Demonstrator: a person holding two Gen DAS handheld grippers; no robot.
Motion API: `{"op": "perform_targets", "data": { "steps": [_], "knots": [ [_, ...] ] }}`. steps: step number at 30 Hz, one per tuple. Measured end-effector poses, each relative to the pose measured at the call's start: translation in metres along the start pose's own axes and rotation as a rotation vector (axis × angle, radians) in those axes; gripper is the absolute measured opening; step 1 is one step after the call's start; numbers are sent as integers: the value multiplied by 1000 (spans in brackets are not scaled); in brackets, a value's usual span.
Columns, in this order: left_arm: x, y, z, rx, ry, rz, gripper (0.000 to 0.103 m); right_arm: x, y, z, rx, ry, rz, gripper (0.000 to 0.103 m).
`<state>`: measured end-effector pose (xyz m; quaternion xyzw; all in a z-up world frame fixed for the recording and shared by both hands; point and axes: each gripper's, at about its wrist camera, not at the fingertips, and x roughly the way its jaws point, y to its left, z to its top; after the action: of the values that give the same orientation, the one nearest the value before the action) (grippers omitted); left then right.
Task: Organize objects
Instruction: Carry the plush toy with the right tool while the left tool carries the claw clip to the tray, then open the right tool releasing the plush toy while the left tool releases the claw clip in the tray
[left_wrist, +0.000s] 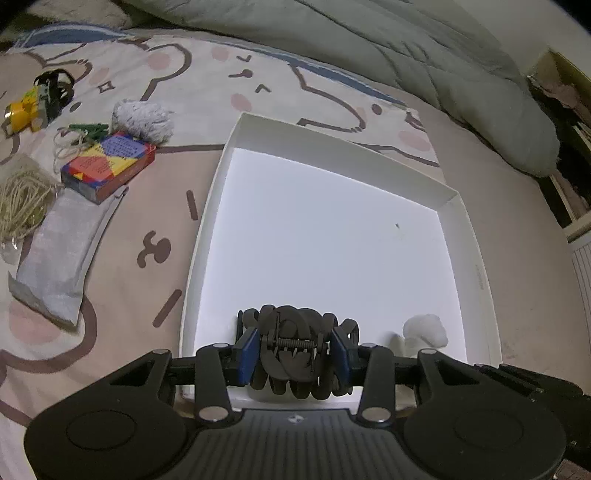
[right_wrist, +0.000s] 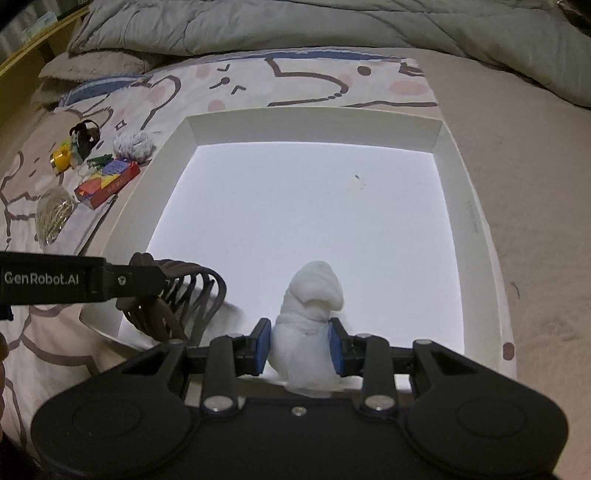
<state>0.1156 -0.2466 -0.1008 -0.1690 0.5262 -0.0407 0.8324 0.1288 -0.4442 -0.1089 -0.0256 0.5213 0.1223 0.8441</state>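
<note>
1. the bed sheet (left_wrist: 122, 266) with its cartoon print spreads under everything, and a grey quilt (left_wrist: 406, 48) is bunched far ahead of both sets of jaws.
2. a white tray (left_wrist: 207, 206) lies straight ahead of and beneath both grippers, its floor bare ahead of both sets of jaws.
3. the left gripper (left_wrist: 295, 350) is clamped on a black claw hair clip (left_wrist: 295, 332); the blue pads press its sides, and the clip hangs over the tray's near edge.
4. the right gripper (right_wrist: 300, 345) has its jaws closed on a white cloth bundle (right_wrist: 312, 295), which pokes up ahead of the pads over the tray's near part.
5. in the right wrist view the left gripper and its clip sit just left of the right jaws.
6. well left of the jaws, off the tray, lie a grey pouch (left_wrist: 59, 254), a colourful box (left_wrist: 107, 166), a ball of pale twine (left_wrist: 22, 199), a grey fluffy ball (left_wrist: 144, 120), green pegs (left_wrist: 90, 129) and a yellow tape roll (left_wrist: 22, 114).
</note>
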Motion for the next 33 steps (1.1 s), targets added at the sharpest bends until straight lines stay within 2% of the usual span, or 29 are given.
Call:
{"op": "perform_targets", "data": {
  "steps": [4,9,19,23,33],
  "knots": [
    [1,-4,-1,9,-7,14,43,6,2,1,-22,13,-3,35],
    [5,-3,-1,-8,41,-18,44,11,3,2,-23,41,13,45],
    [-1,-2,1,31,44,-29,44,-8,-8,5,54,-14,30,47],
    [-7,-4,4,68,45,-21,44,-18,-10,7,90,-41,37,49],
    [-37,-10,15,225,-34,-6,46,-34,-18,8,164,-89,18,56]
  ]
}}
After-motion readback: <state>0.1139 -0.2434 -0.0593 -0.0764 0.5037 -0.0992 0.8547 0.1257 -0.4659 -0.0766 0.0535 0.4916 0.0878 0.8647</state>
